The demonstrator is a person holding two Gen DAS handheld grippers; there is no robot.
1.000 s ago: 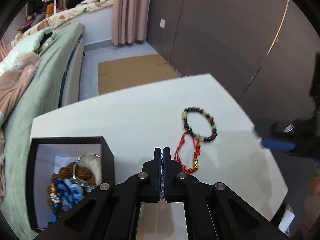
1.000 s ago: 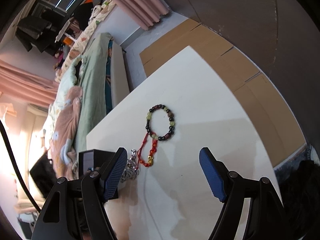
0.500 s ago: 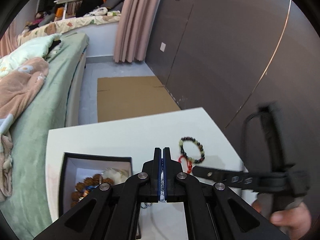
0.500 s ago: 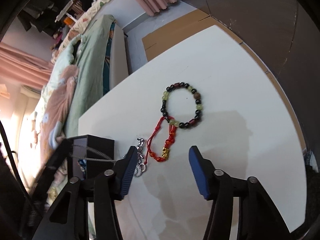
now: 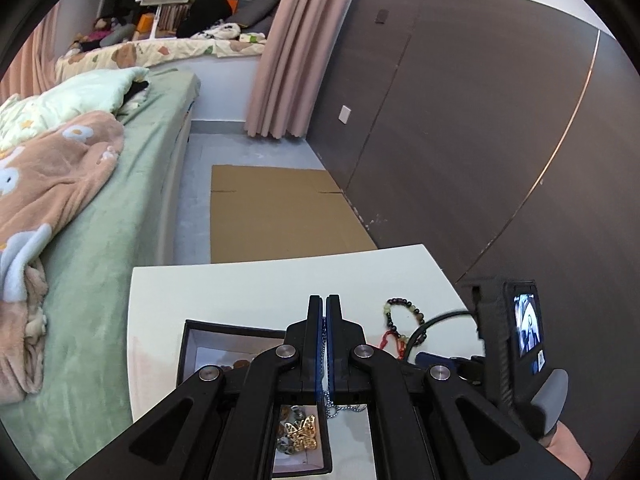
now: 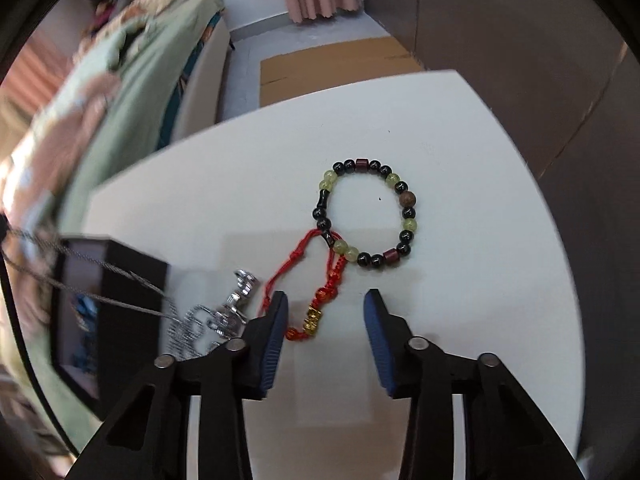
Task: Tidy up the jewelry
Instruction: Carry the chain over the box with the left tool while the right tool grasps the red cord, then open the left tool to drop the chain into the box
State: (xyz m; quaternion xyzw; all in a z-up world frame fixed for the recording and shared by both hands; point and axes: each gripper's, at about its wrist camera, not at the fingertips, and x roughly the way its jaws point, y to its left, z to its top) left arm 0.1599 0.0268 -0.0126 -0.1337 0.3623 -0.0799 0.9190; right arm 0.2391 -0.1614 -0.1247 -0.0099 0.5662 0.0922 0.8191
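Note:
My left gripper [image 5: 324, 308] is shut on a silver chain [image 5: 331, 404] and holds it up above the black jewelry box [image 5: 192, 344]. The chain's silver pendant [image 6: 224, 312] hangs just over the table beside the box [image 6: 120, 280]. My right gripper [image 6: 326, 316] is open, low over the white table [image 6: 460, 280], its fingers on either side of the red cord bracelet [image 6: 320, 292] with a gold charm. A beaded bracelet [image 6: 366, 212] of black, green and brown beads lies just beyond, touching the red cord. Both bracelets show in the left wrist view [image 5: 404, 320].
The box holds several pieces, including a gold butterfly [image 5: 302, 436]. A bed [image 5: 80, 240] with green and pink blankets runs along the table's left side. A flat cardboard sheet [image 5: 280, 216] lies on the floor beyond. A dark wall [image 5: 480, 140] stands at right.
My left gripper has risen and pulled back, lifting the silver chain out toward the box. My right gripper has moved down and forward to the red bracelet and narrowed its opening.

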